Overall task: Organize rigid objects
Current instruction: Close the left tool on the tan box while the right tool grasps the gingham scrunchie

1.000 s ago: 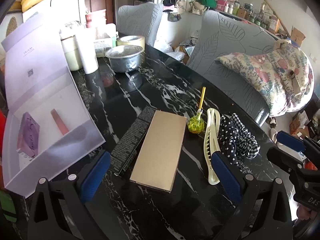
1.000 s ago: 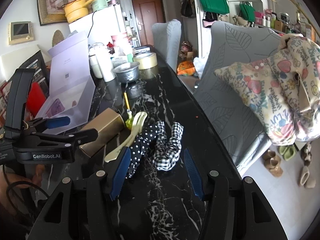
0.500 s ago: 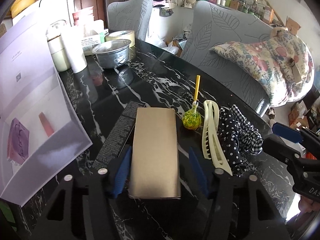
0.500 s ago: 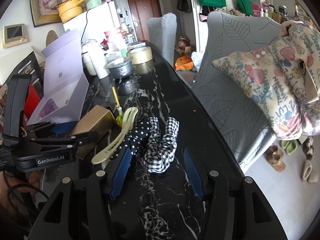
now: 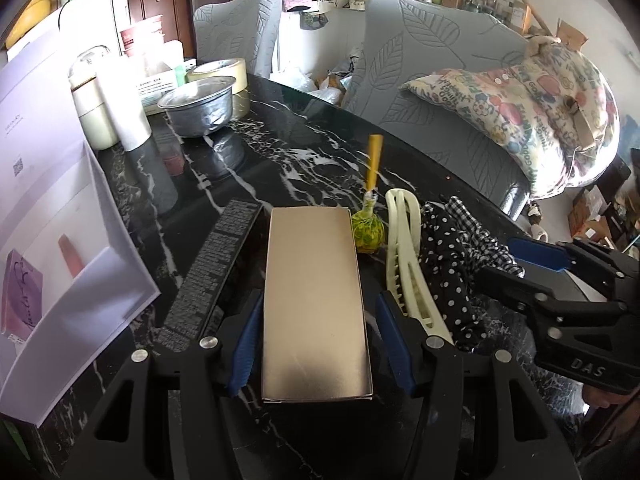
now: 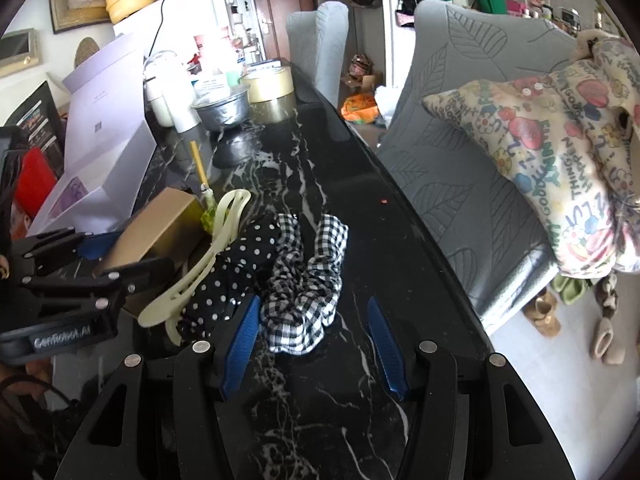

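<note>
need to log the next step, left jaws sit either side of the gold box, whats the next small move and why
Probably lift the gold box a little off the table. The left gripper straddles its near end, blue pads at both long sides, seemingly gripping. The black box and hair clip lie close alongside, so rise straight up.

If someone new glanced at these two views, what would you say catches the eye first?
Probably the gold box, lying on the black marble table between the blue pads of the left gripper. Right of it lie a cream hair claw and two scrunchies, with the right gripper open just before the checked one. A lavender box stands open at the left edge.
</note>
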A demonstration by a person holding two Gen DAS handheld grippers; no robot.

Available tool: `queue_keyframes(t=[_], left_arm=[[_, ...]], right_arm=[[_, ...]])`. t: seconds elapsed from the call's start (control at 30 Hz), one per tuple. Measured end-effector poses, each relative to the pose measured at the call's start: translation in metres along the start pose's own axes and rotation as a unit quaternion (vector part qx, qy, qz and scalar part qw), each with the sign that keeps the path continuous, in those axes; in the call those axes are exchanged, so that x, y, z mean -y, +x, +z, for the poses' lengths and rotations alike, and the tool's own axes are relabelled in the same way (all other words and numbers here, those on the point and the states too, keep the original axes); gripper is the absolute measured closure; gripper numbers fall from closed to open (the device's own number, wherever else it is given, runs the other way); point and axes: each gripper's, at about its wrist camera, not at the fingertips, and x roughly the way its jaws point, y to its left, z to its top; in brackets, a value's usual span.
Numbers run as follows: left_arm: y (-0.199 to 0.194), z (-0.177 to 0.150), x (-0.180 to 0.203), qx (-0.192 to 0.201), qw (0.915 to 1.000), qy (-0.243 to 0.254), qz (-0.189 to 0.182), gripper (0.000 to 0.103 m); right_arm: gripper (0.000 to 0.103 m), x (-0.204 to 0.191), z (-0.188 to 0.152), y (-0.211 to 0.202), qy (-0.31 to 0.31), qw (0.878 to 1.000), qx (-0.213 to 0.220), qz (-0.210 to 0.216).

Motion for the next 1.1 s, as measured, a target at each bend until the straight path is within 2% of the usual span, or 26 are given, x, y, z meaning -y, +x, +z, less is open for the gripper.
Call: queue_keyframes(t=[0.17,0.33,0.43,0.5,0.6,0.7,0.77,0.8,0.97,1.1], left_arm=[[0.014,0.002,-0.004,-0.025,0.9995,-0.011,-0.013,0.048],[0.02,0.003,-0.002,-0.022,0.9996,-0.007,-0.013,0.048],[0.022,0.003,0.003,-0.02,0.9998,0.009,0.0,0.048],[0.022,0.003,0.006,-0.018,0.9997,0.014,0.004,0.047],[0.022,0.003,0.005,-0.017,0.9998,0.011,0.007,0.047],[0.022,0.004,0.005,-0.02,0.9997,0.009,0.007,0.047],[0.022,0.004,0.005,-0.019,0.9998,0.005,0.009,0.051],[0.021,0.005,0.004,-0.016,0.9998,0.002,0.013,0.059],[0.018,0.005,0.001,-0.02,0.9996,-0.017,-0.003,0.06],[0.007,0.001,0.005,-0.011,0.9998,-0.018,0.001,0.06]], right_arm=[[0.047,0.001,0.006,0.01,-0.003,1.0,-0.01,-0.001],[0.049,0.001,0.009,0.016,-0.008,1.0,-0.013,0.0],[0.05,-0.001,0.008,0.018,-0.018,1.0,-0.008,-0.01],[0.055,-0.001,0.008,0.018,-0.02,1.0,-0.008,-0.012],[0.068,-0.002,0.008,0.018,-0.022,1.0,-0.007,-0.016],[0.074,-0.002,0.008,0.018,-0.025,0.999,-0.008,-0.026],[0.076,-0.001,0.008,0.016,-0.02,0.999,-0.008,-0.024],[0.077,-0.001,0.007,0.016,-0.018,1.0,-0.009,-0.023],[0.078,0.003,0.007,0.011,-0.004,1.0,-0.01,-0.021],[0.079,0.005,0.005,0.0,0.0,1.0,0.001,-0.028]])
